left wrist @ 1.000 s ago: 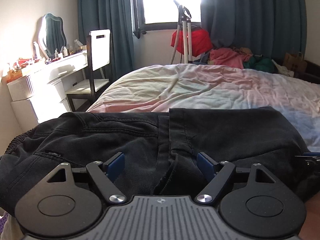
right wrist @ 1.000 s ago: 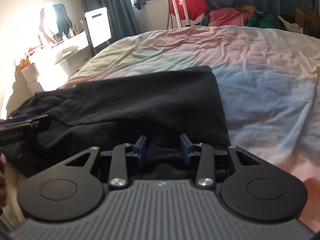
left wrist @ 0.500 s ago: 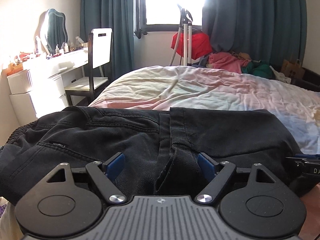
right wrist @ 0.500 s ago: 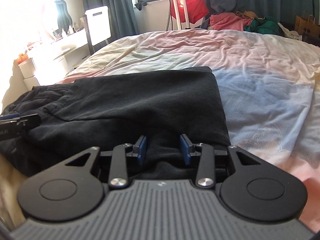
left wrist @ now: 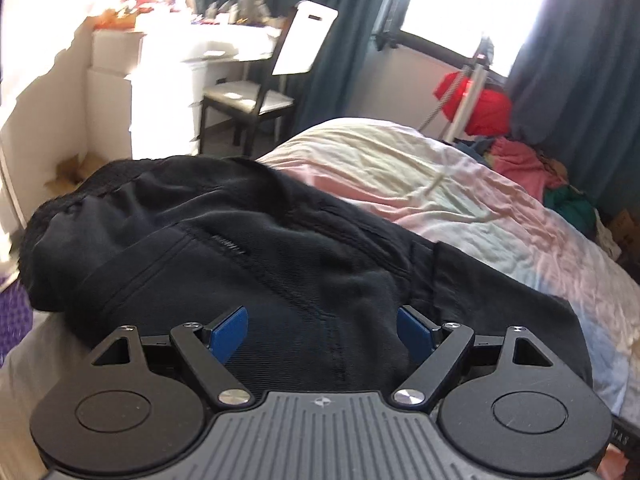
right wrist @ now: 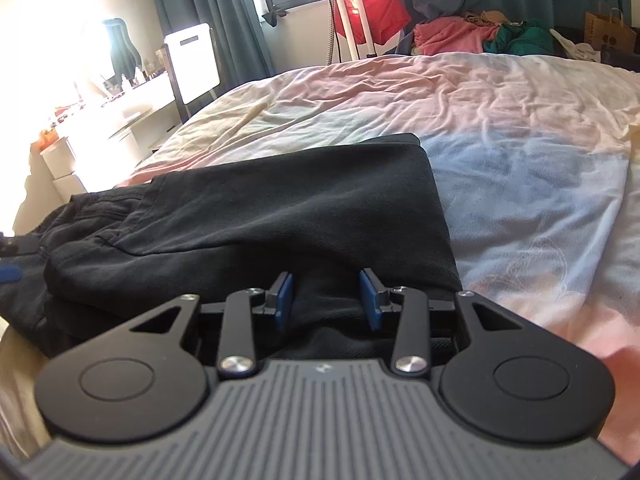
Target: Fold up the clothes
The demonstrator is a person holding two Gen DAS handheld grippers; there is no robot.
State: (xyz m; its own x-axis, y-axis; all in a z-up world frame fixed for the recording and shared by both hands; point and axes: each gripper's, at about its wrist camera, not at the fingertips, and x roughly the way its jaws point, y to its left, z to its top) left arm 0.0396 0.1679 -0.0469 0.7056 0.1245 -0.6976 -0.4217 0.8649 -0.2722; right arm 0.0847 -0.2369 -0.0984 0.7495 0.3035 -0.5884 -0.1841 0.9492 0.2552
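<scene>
Your one pair of black trousers [left wrist: 304, 264] lies folded along the near edge of the bed [right wrist: 520, 152], its waistband end bulging out over the bed's left corner. A small woven label sits by the back pocket seam in the left wrist view, too blurred to read; the letters "DAS" show on a dark part at that view's lower right corner.

Your left gripper [left wrist: 322, 330] has its two blue pads spread wide, the dark cloth lying between them with nothing pinched. Your right gripper [right wrist: 327, 300] holds its pads closer together, either side of a raised fold at the trousers' near hem; you cannot tell from here whether they bite the cloth.

The folded trouser leg ends in a straight edge, and beyond it the rumpled pastel sheet runs bare to the far side. One white-backed chair [left wrist: 276, 76] stands at the dressing table [left wrist: 160, 64], left of the bed.
</scene>
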